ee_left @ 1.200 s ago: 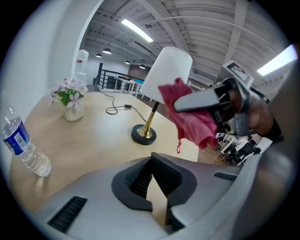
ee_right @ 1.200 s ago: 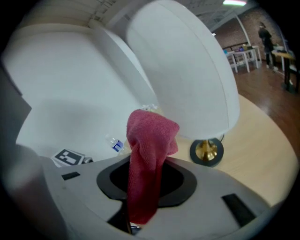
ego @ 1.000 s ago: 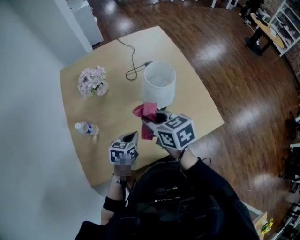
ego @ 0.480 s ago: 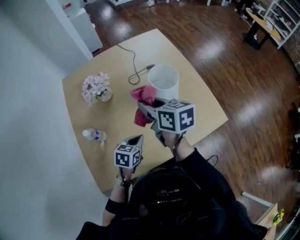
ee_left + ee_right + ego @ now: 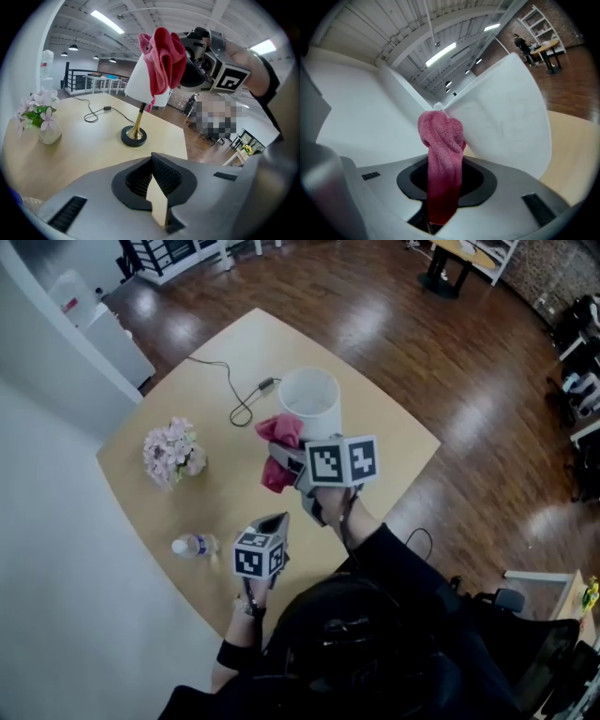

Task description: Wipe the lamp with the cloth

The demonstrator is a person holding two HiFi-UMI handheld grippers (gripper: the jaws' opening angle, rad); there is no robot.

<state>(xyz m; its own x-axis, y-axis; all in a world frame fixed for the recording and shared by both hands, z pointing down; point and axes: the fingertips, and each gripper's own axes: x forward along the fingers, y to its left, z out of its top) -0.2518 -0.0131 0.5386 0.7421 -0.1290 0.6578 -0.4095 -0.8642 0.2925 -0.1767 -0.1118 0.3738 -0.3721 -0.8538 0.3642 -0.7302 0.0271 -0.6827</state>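
Right hand-held gripper (image 5: pixel 289 461) is clamped on a pink terry cloth (image 5: pixel 440 154) – the cloth's lower end sits between the jaws and its bunched top lies against the side of the white shade of the table lamp (image 5: pixel 309 399). The lamp stands on a round dark base with a brass stem, near the tabletop's (image 5: pixel 220 498) far right edge, with wood floor (image 5: pixel 450 362) just beyond that edge. Its cord (image 5: pixel 239 404) loops away on the far side of the base. Left hand-held gripper (image 5: pixel 275 523) is closed with nothing in it – held above the near part of the tabletop, apart from the lamp. Left of the lamp, past a bare stretch of tabletop, stands a vase of pink flowers (image 5: pixel 172 451). A water bottle (image 5: pixel 195 546) lies near the left edge.
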